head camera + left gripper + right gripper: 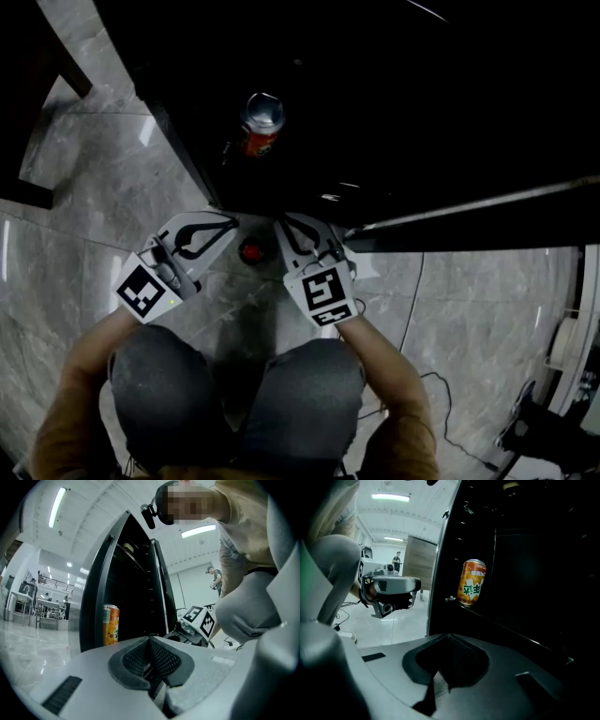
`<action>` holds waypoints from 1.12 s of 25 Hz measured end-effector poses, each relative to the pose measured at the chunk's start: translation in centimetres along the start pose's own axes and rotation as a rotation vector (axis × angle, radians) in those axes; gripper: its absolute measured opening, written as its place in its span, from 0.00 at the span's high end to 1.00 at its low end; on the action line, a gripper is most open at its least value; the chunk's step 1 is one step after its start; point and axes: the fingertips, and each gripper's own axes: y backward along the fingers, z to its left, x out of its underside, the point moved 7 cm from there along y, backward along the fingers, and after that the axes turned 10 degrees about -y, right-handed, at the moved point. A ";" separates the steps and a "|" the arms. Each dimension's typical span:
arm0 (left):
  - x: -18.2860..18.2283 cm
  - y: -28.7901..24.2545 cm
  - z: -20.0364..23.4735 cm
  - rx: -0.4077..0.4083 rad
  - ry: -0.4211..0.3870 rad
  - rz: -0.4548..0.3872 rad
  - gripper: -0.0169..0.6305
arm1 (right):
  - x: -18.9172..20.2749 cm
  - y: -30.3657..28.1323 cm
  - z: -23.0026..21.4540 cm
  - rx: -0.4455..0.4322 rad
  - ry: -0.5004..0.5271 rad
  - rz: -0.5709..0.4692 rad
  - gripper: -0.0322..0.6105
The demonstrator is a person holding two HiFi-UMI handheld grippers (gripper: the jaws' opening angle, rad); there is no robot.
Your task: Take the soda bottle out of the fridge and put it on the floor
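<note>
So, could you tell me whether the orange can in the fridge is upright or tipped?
Upright: the orange can stands on its base on the fridge shelf, and the head view shows its round top facing up.

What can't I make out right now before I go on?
Red round thing, head view: seen from above only, rest in shadow; bottle cap or not, unclear.
Fridge interior behind the can, head view: too dark.
Yellowish item, right gripper view: too small and dim to identify.
</note>
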 end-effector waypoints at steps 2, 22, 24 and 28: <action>-0.4 -0.1 0.2 -0.010 -0.001 -0.013 0.98 | -0.5 -0.3 -0.4 0.000 0.008 0.003 0.94; -5.6 -1.2 3.7 -0.037 0.043 -0.014 0.98 | -8.8 0.7 -1.5 0.109 -0.068 -0.041 0.95; -6.5 -1.0 3.7 -0.026 0.041 0.007 0.98 | -10.4 1.0 -1.2 0.140 -0.100 -0.058 0.95; -9.1 0.7 4.0 -0.039 0.036 0.042 0.98 | -13.9 2.3 0.0 0.168 -0.080 -0.112 0.95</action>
